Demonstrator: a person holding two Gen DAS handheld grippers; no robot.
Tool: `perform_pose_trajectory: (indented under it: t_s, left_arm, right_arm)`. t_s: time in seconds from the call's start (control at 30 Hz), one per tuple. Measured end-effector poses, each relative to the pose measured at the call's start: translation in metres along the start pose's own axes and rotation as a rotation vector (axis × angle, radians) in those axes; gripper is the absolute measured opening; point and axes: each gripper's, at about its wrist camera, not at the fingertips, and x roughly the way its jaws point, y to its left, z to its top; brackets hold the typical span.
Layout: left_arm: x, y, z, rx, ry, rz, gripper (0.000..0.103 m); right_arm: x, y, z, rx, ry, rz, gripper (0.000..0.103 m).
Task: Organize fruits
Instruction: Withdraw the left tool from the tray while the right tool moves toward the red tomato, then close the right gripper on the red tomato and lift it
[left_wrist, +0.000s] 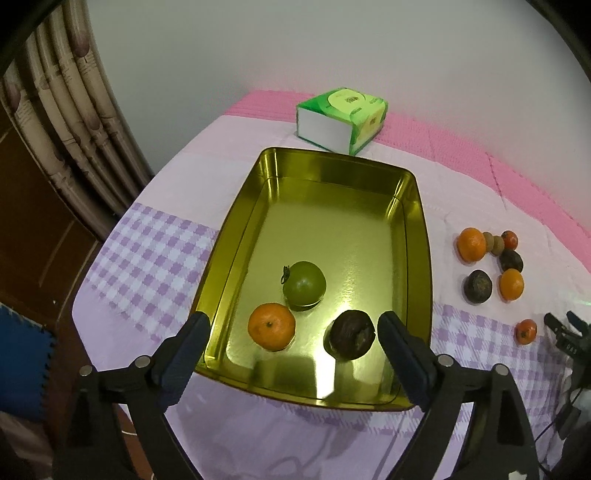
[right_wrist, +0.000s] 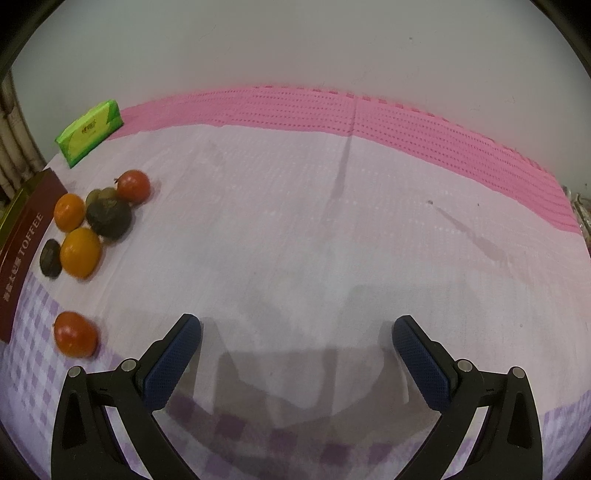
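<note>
Looks like the sorting is mid-way: three fruits are already in the gold tin tray (left_wrist: 236, 229) and a bunch are waiting off to its right.

Going left to right in the left wrist view: the left tool (left_wrist: 291, 332) hangs over the near end of the tray, angled steeply down, fingers spread wide with nothing clamped between them. An orange (left_wrist: 271, 326) sits near the left finger, a green fruit (left_wrist: 304, 283) is a bit further in, and a dark wrinkly fruit (left_wrist: 349, 339) lies just beside the right finger, sitting free on the tray floor. So it reads as a drop-off step.

Further right, on the cloth-covered surface (left_wrist: 177, 177), there's the cluster (left_wrist: 491, 264) of oranges, dark fruits and small brownish ones, plus a lone small red-orange fruit (left_wrist: 526, 331) nearer the camera.

The right tool (right_wrist: 297, 328) is also spread apart and empty, tilted down over bare cloth, with the fruit pile well off to its left.

Next move is probably swinging to that loose fruit or the pile, centring the fingers around one piece and closing gently, since round fruit rolls.
</note>
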Motion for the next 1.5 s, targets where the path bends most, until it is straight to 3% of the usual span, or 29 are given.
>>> perform_pose_trajectory:
  t_s: [0.23,0.33,0.63,0.73,1.13,1.5]
  left_arm:
    - [-0.006,0.009,-0.003,-0.028,-0.009,0.017,0.093]
    - [-0.009,0.014,-0.004,-0.04,-0.017,0.023,0.094]
    - [-0.015,0.027,-0.008,-0.082,-0.017,0.028,0.096]
    - [-0.017,0.035,-0.01,-0.104,-0.011,0.026,0.096]
    - [-0.017,0.054,-0.016,-0.181,0.009,0.02,0.1]
    - [-0.012,0.061,-0.017,-0.216,0.037,0.009,0.102]
  right_arm:
    - [-0.012,0.021,-0.009,-0.022,0.018,0.003,0.096]
    - [-0.019,0.033,-0.011,-0.032,0.033,0.061,0.087]
    - [-0.038,0.102,-0.018,-0.192,0.037,0.18,0.084]
    - [-0.038,0.119,-0.016,-0.225,0.033,0.179,0.081]
    - [-0.023,0.126,-0.011,-0.202,0.052,0.201,0.059]
    - [-0.024,0.133,-0.01,-0.224,0.04,0.164,0.038]
